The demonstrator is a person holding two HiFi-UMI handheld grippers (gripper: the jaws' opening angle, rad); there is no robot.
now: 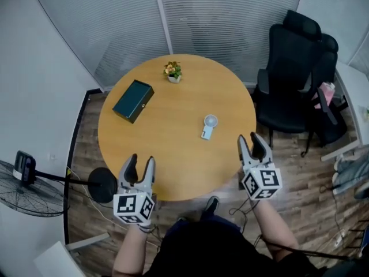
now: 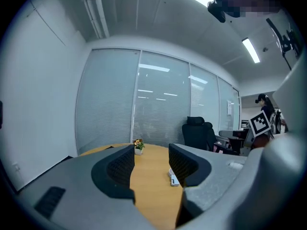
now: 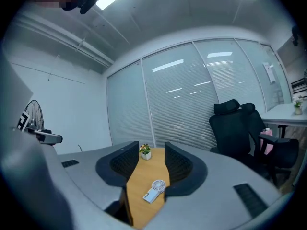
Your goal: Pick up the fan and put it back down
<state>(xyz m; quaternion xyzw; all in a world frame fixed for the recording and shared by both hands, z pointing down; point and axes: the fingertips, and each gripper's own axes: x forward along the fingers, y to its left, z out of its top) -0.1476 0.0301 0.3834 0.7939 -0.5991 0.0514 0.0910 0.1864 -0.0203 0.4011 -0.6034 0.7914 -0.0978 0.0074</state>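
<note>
A: While both grippers hang at the near rim of the table, is either one holding anything?

B: No. Left gripper (image 1: 142, 159): jaws parted a moderate gap, only bare tabletop between the pads. Right gripper (image 1: 249, 137): same, parted and empty. The fan shows through its gap but lies farther out, untouched.

A: Progress?

B: Nothing done yet, I'd say. The fan hasn't been lifted; the reach, grip, lift and set-down are all left.

A: Where's the fan?

B: The fan (image 1: 209, 126) lies flat on the table (image 1: 173, 166), right of centre, ahead of the right gripper and well apart from both. Its handle is toward the person and its round head is away.

A: Materials, near to far, quick.

B:
- **Gripper pads:** black with a fine ribbed texture, set in matte grey shells.
- **Table:** round, with a smooth light-brown wood-look top.
- **Fan:** small, white plastic, with a round grille head on a short flat handle. It looks hard and light, and the handle is probably the easier part to pinch.
- **Box (image 1: 133, 100):** farther left; dark green, rectangular, with a dull finish.
- **Plant (image 1: 172, 71):** at the far rim; small, in a white pot.
- **Chairs (image 1: 294, 79):** beyond the table on the right; black and padded.
- **Blinds (image 1: 230, 16):** behind everything; grey and slatted.
</note>
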